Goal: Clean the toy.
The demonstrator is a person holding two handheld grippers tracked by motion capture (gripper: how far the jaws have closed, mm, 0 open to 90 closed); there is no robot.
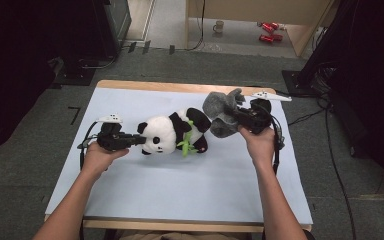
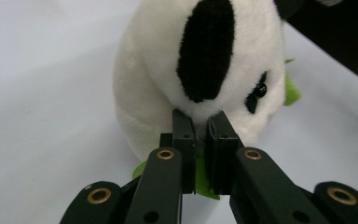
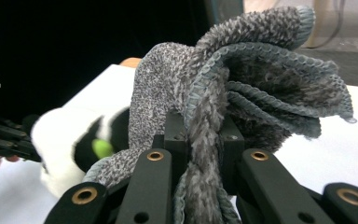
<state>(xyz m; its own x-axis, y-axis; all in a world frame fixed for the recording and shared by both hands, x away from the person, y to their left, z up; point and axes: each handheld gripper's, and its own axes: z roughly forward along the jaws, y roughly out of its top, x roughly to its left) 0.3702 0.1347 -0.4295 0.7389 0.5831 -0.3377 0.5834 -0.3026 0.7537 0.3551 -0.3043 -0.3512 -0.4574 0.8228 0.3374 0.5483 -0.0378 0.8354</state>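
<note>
Two plush toys lie at the middle of the pale blue table (image 1: 130, 210) in the high view. The panda plush (image 1: 172, 134) sits centre frame, its head toward the left, a green bamboo sprig (image 1: 186, 142) on its belly. The left gripper (image 1: 139, 140) is clenched on the panda's head fur, jaws nearly together. Just right of the panda, touching its dark legs, the grey plush toy (image 1: 221, 114) is pinched by the right gripper (image 1: 236, 116), whose jaws squeeze a fold of its knitted fabric.
</note>
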